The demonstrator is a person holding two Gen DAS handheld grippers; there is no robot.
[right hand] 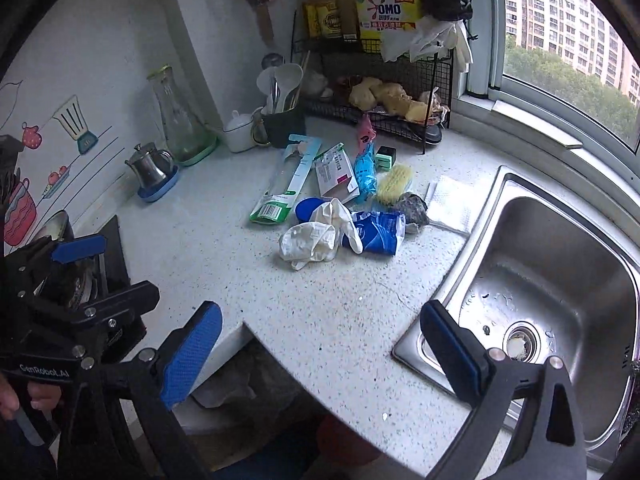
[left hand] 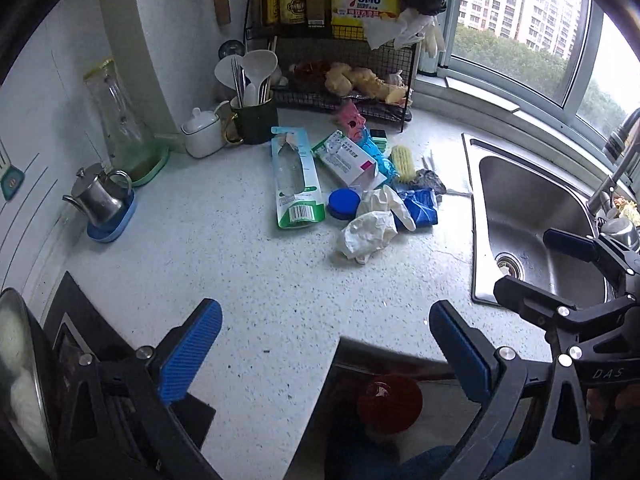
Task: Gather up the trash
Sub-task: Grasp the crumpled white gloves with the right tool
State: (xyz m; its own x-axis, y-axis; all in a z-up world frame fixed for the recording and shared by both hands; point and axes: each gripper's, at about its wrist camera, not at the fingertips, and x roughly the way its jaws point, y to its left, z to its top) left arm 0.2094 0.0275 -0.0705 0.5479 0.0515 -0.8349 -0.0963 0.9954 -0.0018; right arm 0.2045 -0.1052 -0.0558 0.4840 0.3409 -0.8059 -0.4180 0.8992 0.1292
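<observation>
Trash pile sat mid-desk [left hand: 240, 280], left of the sink [right hand: 560, 280]: white gloves [left hand: 370, 228] crumpled at the front, touching a blue wrapper [right hand: 376, 232], a blue lid [left hand: 344, 204] and a long green-white package [left hand: 296, 180]; a medicine box [left hand: 348, 158] lay behind. Left gripper [left hand: 326, 354] hovered over the desk's near edge, fingers [left hand: 192, 354] wide apart, holding nothing. Right gripper [right hand: 320, 354] likewise, fingers [right hand: 192, 354] spread, well short of the pile.
</observation>
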